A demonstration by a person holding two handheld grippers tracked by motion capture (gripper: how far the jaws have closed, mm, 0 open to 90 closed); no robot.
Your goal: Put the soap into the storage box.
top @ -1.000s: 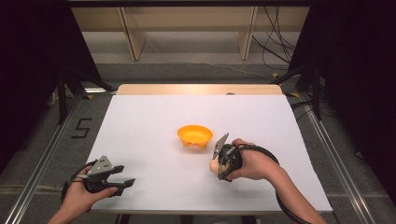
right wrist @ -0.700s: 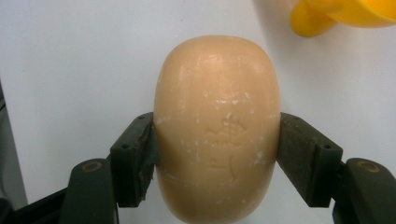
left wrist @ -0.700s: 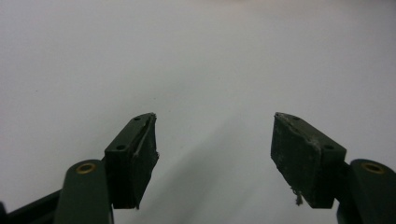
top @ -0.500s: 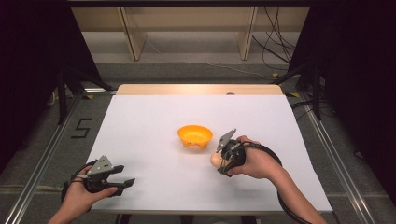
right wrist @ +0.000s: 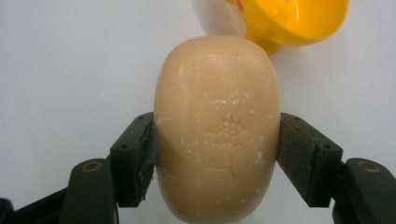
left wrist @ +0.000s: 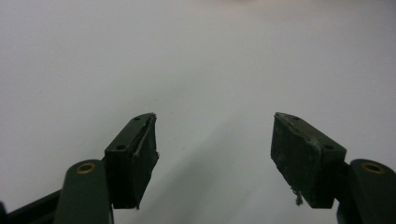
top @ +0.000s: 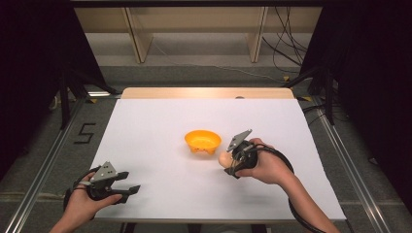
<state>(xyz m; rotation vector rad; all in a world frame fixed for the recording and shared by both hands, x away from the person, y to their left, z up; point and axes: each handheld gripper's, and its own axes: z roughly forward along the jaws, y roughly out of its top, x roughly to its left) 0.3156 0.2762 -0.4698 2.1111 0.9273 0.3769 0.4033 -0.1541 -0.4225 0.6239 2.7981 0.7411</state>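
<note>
Desk (top: 160,126): white, keeps your yellow dish (top: 202,141) steady.
Right tool (right wrist: 217,140): clamps soap bar (right wrist: 217,126) for the dish.
Left tool (left wrist: 212,140): wide, empty.

Black grippers (top: 124,187), grey plates, trailing cables.

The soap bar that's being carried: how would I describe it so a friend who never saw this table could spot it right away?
Start at the white table, then find the orange bowl near its middle. Just right of the bowl, the right gripper clamps a soap bar between its black jaws. It is a smooth, rounded, peach-beige oval with a faint stamped mark, the one pale, matte thing beside the glossy bowl.
</note>
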